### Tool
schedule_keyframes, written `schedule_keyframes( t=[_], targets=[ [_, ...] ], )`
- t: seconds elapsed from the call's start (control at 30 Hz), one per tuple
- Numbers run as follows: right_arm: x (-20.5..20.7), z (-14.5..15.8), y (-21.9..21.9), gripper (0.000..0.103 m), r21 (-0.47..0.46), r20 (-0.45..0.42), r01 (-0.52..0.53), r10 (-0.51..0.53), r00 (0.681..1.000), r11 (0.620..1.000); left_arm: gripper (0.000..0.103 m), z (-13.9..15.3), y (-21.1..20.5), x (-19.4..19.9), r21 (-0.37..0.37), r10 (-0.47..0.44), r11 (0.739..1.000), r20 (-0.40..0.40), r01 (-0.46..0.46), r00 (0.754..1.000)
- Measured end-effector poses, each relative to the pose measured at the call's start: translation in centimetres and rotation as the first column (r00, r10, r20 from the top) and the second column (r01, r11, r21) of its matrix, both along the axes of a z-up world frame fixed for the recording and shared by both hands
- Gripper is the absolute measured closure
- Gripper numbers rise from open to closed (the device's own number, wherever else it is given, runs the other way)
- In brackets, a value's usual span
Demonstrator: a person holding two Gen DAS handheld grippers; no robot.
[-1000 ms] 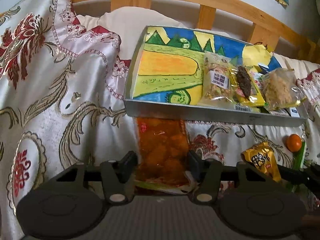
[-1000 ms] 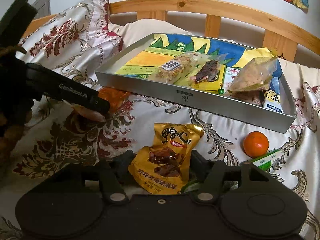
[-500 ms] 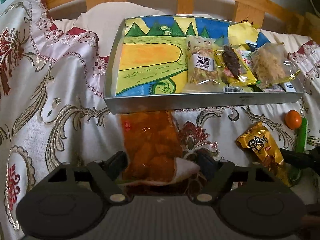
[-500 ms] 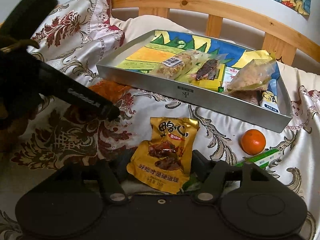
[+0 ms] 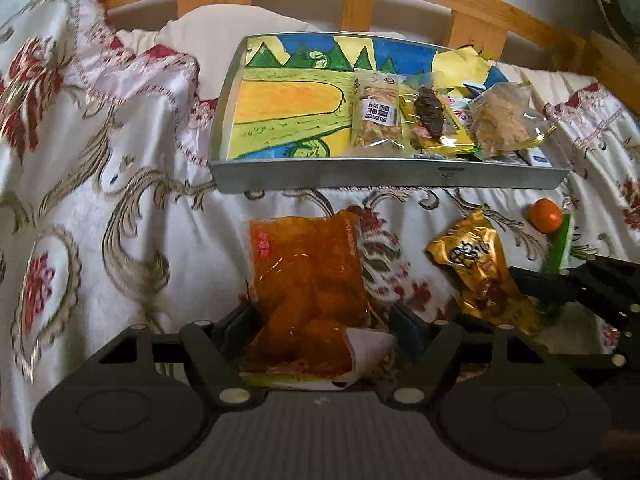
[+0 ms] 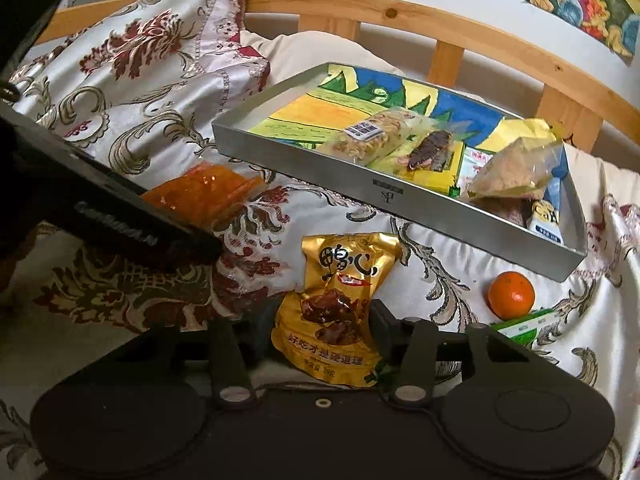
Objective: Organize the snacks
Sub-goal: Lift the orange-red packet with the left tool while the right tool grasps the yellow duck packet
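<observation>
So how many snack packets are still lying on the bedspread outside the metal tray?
2. The orange packet lies between the left gripper's fingers, and the gold packet between the right gripper's closing fingers. A green-and-white carton beside the tangerine may also count.

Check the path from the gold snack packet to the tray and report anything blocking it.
Nothing visible blocks it. The gold packet sits between the closing right gripper fingers; bare bedspread lies up to the tray wall, which it must clear.
</observation>
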State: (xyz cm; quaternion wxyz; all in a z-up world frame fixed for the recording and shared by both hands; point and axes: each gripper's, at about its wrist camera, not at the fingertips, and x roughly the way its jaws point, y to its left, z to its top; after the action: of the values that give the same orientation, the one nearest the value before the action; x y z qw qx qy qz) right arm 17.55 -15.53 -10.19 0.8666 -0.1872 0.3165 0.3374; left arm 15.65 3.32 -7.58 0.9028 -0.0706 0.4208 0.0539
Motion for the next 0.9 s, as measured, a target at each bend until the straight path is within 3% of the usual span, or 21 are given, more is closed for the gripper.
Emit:
schedule_keyframes(
  t=[0.4, 0.63, 0.9],
  targets=[
    [-1.4, 0.1, 0.6, 0.059, -0.087, 0.109, -0.048, 0.057, 0.992, 0.995, 0.027, 0.7, -0.2, -2.1, -0.072, 0.018, 0.997, 0.013, -0.017, 1.000],
    [-1.2, 0.2, 0.6, 0.061, -0.082, 0.085, -0.039, 0.046, 0.995, 0.996, 0.027, 0.9, -0.2, -2.3, -0.090, 0.029, 0.996, 0.018, -0.027, 0.999],
    [-2.6, 0.9, 0.8, 0.062, -0.124, 0.191, -0.061, 0.084, 0.978, 0.990, 0.027, 1.8, -0.1, -2.3, -0.092, 0.060, 0.994, 0.057, -0.054, 0.997]
  ],
)
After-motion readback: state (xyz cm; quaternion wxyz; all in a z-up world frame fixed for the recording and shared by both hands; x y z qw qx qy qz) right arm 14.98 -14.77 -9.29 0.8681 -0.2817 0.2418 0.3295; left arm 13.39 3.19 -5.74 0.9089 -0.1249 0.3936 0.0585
